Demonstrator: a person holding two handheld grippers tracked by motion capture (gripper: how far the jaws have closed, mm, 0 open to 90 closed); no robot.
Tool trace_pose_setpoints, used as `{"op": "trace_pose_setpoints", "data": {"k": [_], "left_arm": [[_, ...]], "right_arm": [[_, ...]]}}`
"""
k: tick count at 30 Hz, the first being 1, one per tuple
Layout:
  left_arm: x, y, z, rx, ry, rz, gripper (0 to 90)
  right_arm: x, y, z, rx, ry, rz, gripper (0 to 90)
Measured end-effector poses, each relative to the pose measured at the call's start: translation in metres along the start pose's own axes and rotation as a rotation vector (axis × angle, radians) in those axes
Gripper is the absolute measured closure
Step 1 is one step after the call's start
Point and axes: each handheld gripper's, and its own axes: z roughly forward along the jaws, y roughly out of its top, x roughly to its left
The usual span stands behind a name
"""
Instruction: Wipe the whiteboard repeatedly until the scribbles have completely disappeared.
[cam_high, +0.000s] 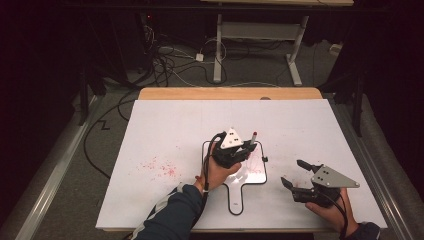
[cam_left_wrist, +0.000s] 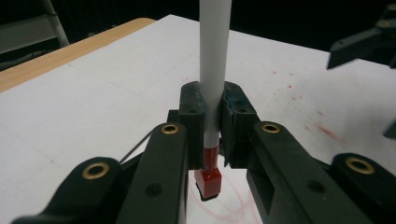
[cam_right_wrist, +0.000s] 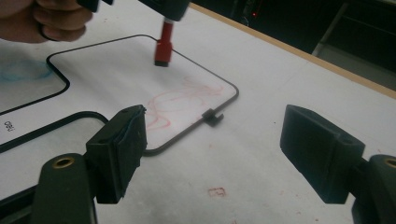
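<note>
While the left tool (cam_high: 246, 148) is clamping the white-barrelled red marker (cam_left_wrist: 214, 88) over the small black-rimmed handled whiteboard (cam_high: 256, 176), already scribbled red, on the white surface (cam_high: 165, 125), the right tool (cam_high: 295, 173) is waiting wide and empty beside it; next probably lowering the tip.
</note>
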Motion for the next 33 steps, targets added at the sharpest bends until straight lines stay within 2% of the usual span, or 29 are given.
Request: {"op": "trace_pose_setpoints", "data": {"k": [4, 8, 9, 10, 11, 14, 20, 24, 28, 33], "left_arm": [[0.003, -0.01, 0.016, 0.031, 0.02, -0.005, 78.4], [0.0, -0.023, 0.02, 0.056, 0.037, -0.019, 78.4], [-0.002, -0.026, 0.019, 0.06, 0.033, -0.016, 78.4], [-0.007, -0.031, 0.018, 0.072, 0.031, 0.01, 78.3], [-0.01, -0.035, 0.017, 0.08, 0.027, 0.019, 78.3], [-0.019, -0.039, 0.013, 0.092, 0.011, 0.025, 78.4], [-0.023, -0.044, -0.005, 0.1, -0.041, -0.019, 78.4], [-0.026, -0.05, -0.016, 0.103, -0.087, -0.021, 78.4], [-0.026, -0.052, -0.019, 0.103, -0.111, 0.027, 78.5], [-0.014, -0.046, -0.025, 0.09, -0.072, 0.027, 78.5]], "right_arm": [[0.0, -0.003, 0.0, 0.008, 0.011, 0.008, 23.3], [0.005, -0.007, 0.0, 0.042, 0.019, -0.021, 23.3], [0.005, -0.007, 0.0, 0.048, 0.022, -0.025, 23.3], [0.006, -0.007, 0.0, 0.052, 0.019, -0.028, 23.3], [0.006, -0.007, -0.001, 0.051, 0.021, -0.027, 23.3], [0.006, -0.007, -0.002, 0.049, 0.019, -0.027, 23.3], [0.007, -0.006, -0.003, 0.051, 0.012, -0.03, 23.3], [0.008, -0.005, -0.003, 0.054, 0.01, -0.032, 23.4], [0.009, -0.005, -0.003, 0.052, 0.012, -0.041, 23.4], [0.009, -0.005, -0.003, 0.052, 0.01, -0.06, 23.3]]}}
